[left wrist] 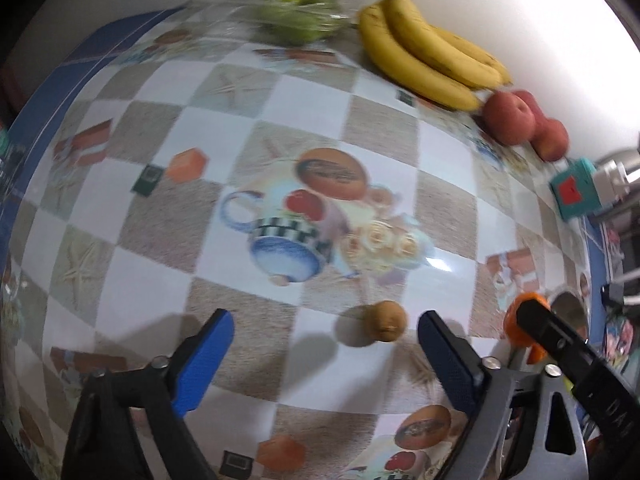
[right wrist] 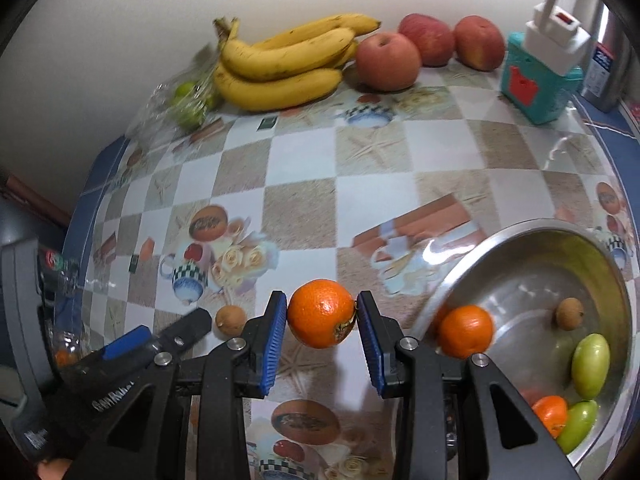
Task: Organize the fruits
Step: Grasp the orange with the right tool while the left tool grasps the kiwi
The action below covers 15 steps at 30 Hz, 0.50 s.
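Note:
A small brown round fruit (left wrist: 385, 320) lies on the tablecloth between the blue pads of my left gripper (left wrist: 326, 340), closer to the right-hand pad. The pads stand wide apart and do not touch it, so this gripper is open. My right gripper (right wrist: 321, 301) is shut on an orange (right wrist: 322, 314), held above the cloth just left of a steel bowl (right wrist: 532, 225). The bowl holds another orange (right wrist: 466, 330), a brown fruit (right wrist: 568, 313), green fruits (right wrist: 591, 364) and a smaller orange (right wrist: 552, 414). In the right wrist view the brown fruit (right wrist: 230, 320) lies beside a left finger (right wrist: 188, 326).
Along the wall at the back lie a bunch of bananas (right wrist: 280, 68), three red apples (right wrist: 388, 60) and a clear bag of green fruits (right wrist: 188, 100). A teal box (right wrist: 536, 80) with a white plug stands at the back right. The table's blue edge (right wrist: 100, 168) runs on the left.

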### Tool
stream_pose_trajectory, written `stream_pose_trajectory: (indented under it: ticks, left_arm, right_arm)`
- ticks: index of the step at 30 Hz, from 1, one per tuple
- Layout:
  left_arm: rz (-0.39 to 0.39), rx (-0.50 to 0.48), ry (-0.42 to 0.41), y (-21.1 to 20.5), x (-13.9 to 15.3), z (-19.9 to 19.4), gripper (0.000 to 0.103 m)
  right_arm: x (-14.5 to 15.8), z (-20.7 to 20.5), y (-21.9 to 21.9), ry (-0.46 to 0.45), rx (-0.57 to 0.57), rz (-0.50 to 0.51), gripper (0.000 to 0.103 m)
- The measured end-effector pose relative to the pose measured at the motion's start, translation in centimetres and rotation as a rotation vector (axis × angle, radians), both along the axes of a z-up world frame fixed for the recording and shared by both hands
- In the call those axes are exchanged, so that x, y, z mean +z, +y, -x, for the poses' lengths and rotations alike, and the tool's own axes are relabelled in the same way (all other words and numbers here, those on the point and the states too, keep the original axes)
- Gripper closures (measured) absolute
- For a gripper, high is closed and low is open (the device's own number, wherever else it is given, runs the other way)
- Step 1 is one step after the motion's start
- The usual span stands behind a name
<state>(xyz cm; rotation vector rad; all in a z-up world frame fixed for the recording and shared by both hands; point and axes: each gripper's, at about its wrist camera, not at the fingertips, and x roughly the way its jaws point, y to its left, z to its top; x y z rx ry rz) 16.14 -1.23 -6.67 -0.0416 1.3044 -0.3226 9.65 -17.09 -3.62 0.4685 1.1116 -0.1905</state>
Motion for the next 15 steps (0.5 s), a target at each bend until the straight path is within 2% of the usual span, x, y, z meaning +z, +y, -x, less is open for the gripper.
stream_pose_trajectory:
  ticks: [3,5,7,10,12,14,15]
  left_arm:
    - [0.002,-0.044,-0.007,-1.2,-0.1,0.0,0.015]
    - [0.000,-0.058,-0.006,-1.9,-0.4,0.0,0.023]
    - [0.001,-0.060,-0.003,-2.3,-0.8,-0.1,0.024]
    - [0.008,-0.065,-0.002,-2.3,-1.0,0.0,0.036]
    - [0.008,-0.067,-0.002,-2.7,-1.2,-0.2,0.038]
    - [0.009,-0.069,-0.001,-2.6,-1.2,-0.1,0.050]
    - [0.008,-0.068,-0.001,-2.6,-1.2,-0.1,0.050]
  right_arm:
    - [0.5,0.4,-0.8,-0.010,-0.019,-0.006,0.065]
    - [0.6,0.5,-1.0,-0.012,-0.026,-0.011,0.065]
    - [0.6,0.6,-1.2,-0.012,-0.030,-0.014,0.065]
    - [0.7,0.7,-1.3,-0.010,-0.029,-0.016,0.065]
    - [0.6,0.6,-1.3,-0.009,-0.028,-0.017,0.065]
    - [0.6,0.6,-1.3,-0.009,-0.028,-0.018,0.065]
    - [0.6,0.6,-1.3,-0.009,-0.026,-0.018,0.065]
